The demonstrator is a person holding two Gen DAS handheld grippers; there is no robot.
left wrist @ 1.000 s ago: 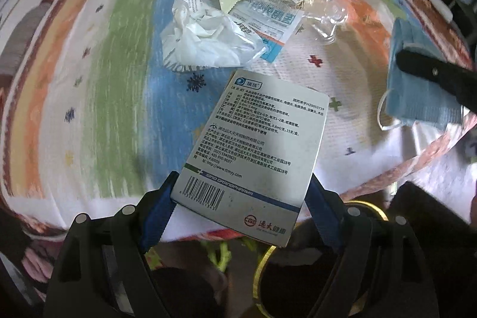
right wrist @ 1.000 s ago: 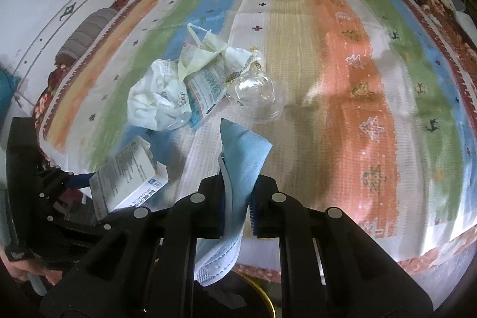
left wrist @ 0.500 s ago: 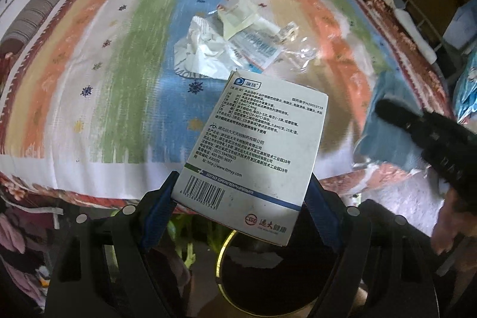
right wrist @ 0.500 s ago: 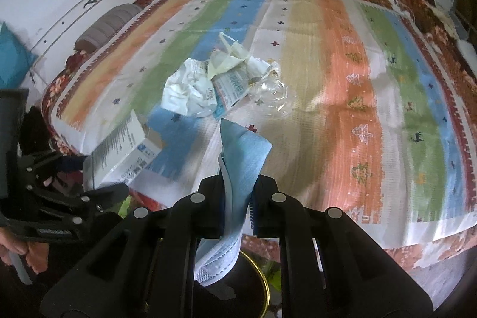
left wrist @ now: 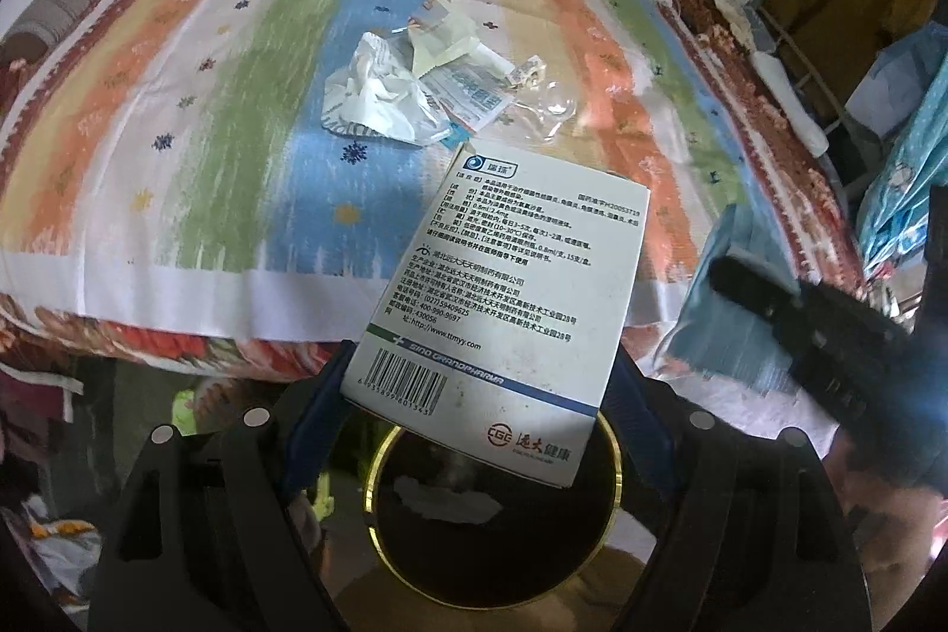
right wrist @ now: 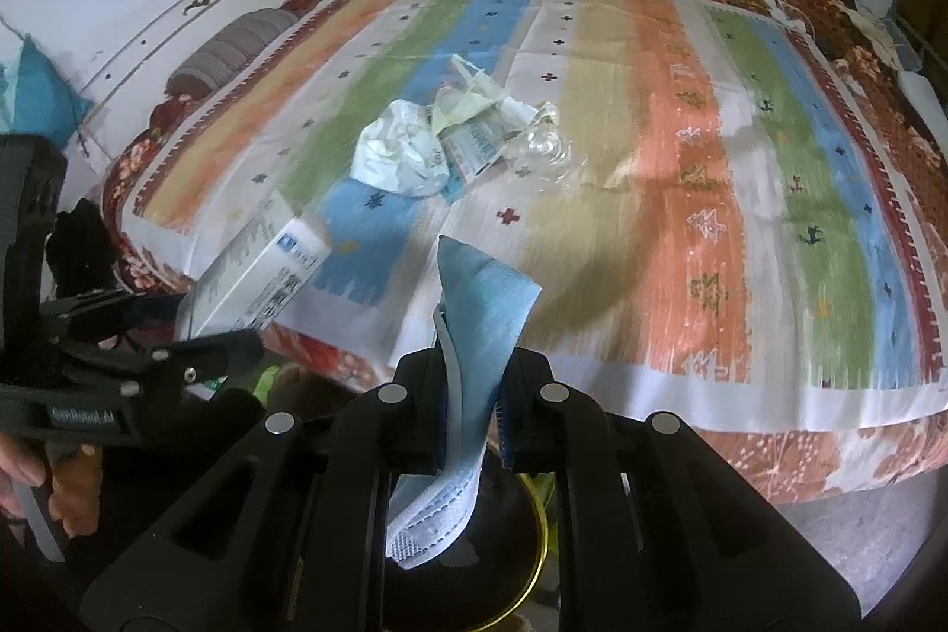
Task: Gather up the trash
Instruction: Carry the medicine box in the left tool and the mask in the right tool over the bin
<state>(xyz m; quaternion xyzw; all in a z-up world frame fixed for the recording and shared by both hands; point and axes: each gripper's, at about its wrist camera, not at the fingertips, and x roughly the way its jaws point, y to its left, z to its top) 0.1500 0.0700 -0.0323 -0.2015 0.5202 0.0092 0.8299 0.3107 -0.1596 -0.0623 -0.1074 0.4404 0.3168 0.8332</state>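
In the left wrist view, the left gripper (left wrist: 480,383) has its jaws set wide and clamped on the long edges of a white medicine box (left wrist: 503,294). The box hides most of the space between the fingers, and its lower corner overhangs a dark bin with a gold rim (left wrist: 618,478) at 6 o'clock; the bin's contents are too dim to read. At 12 o'clock, on the striped bedspread (left wrist: 237,146), lies a pile of crumpled wrappers (left wrist: 379,99) beside a clear plastic piece (left wrist: 554,108) that is hard to make out. At 3 o'clock the right gripper appears blurred and cut off.

In the right wrist view, the right gripper (right wrist: 474,395) has its jaws nearly together, pinching a blue face mask (right wrist: 483,300). The mask's lower end hangs over the bin.
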